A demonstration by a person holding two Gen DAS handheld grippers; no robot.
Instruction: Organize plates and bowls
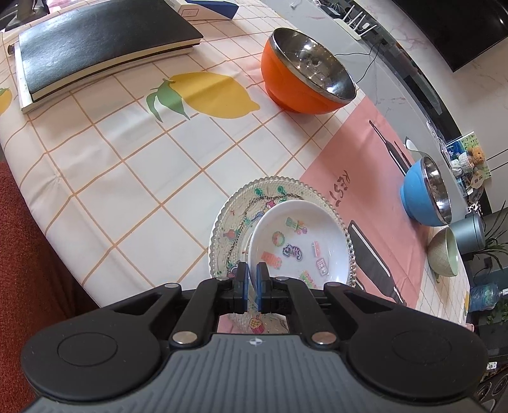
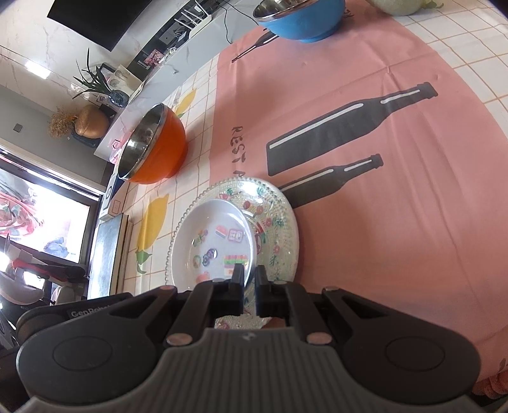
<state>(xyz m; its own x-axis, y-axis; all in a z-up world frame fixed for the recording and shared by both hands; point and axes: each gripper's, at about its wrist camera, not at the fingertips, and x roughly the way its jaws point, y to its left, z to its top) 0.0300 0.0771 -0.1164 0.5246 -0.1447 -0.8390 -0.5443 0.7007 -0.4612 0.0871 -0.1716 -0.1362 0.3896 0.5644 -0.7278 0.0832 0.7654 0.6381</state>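
Note:
A white plate with cartoon stickers (image 1: 301,241) lies on a larger clear glass plate with a beaded rim (image 1: 235,222) on the tablecloth. My left gripper (image 1: 253,279) is shut on the white plate's near rim. In the right wrist view the white plate (image 2: 212,241) lies on the glass plate (image 2: 279,219), and my right gripper (image 2: 249,279) is shut on the white plate's rim. An orange bowl with a steel inside (image 1: 304,73) stands far back. A blue bowl (image 1: 422,197) and a pale green bowl (image 1: 444,254) stand at the right.
A black notebook on a white book (image 1: 95,47) lies at the back left. The table's edge runs down the left over a red floor (image 1: 19,254). A counter with cables and a router (image 1: 358,25) lies beyond the table. The pink cloth panel (image 2: 381,222) spreads right of the plates.

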